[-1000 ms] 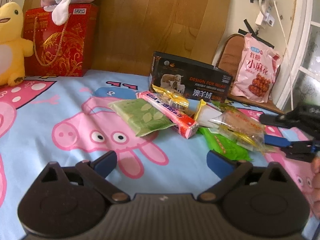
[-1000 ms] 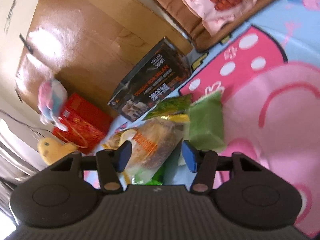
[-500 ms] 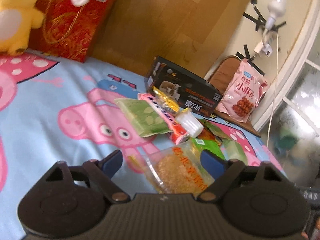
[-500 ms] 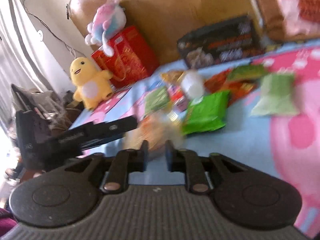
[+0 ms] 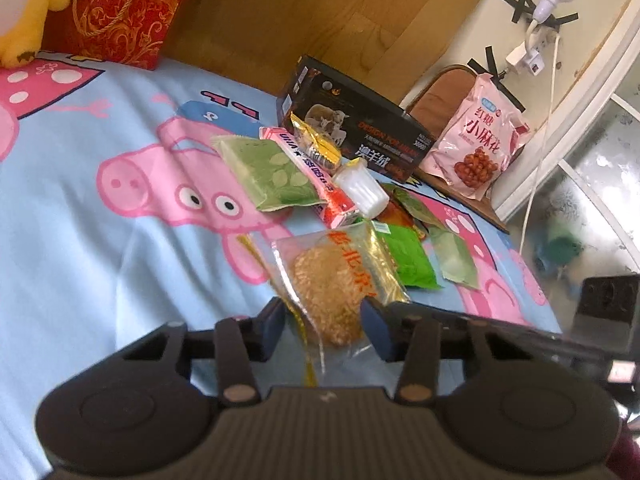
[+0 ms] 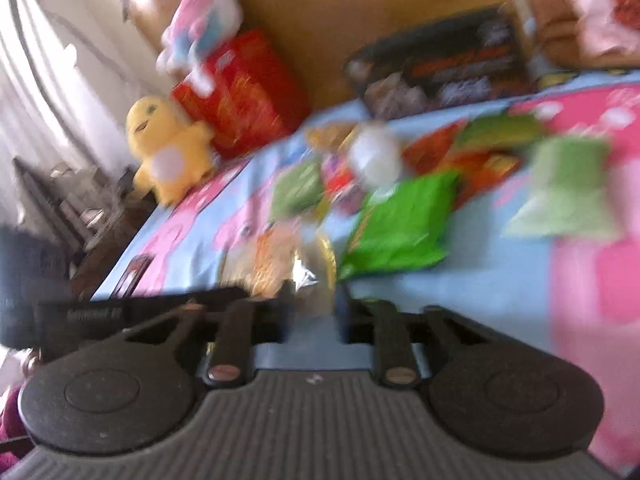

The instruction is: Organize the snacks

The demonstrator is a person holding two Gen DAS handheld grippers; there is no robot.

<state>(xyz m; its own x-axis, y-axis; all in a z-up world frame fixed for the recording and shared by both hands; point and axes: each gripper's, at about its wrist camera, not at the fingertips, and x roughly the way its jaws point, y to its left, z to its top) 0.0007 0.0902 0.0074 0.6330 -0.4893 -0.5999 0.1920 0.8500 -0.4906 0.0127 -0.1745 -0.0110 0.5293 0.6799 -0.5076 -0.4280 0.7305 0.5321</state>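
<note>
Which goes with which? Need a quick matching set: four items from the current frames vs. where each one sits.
Items:
1. clear cake packet
2. pink snack bag
3. yellow plush duck
4. white jelly cup

Places:
A. beside the red gift bag, at the bed's far edge
B. between the left gripper fingers
C. propped on the brown chair beyond the black box
D. in the snack pile, against the pink-and-red carton

Pairs: 1-B, 2-C, 3-A, 4-D
</note>
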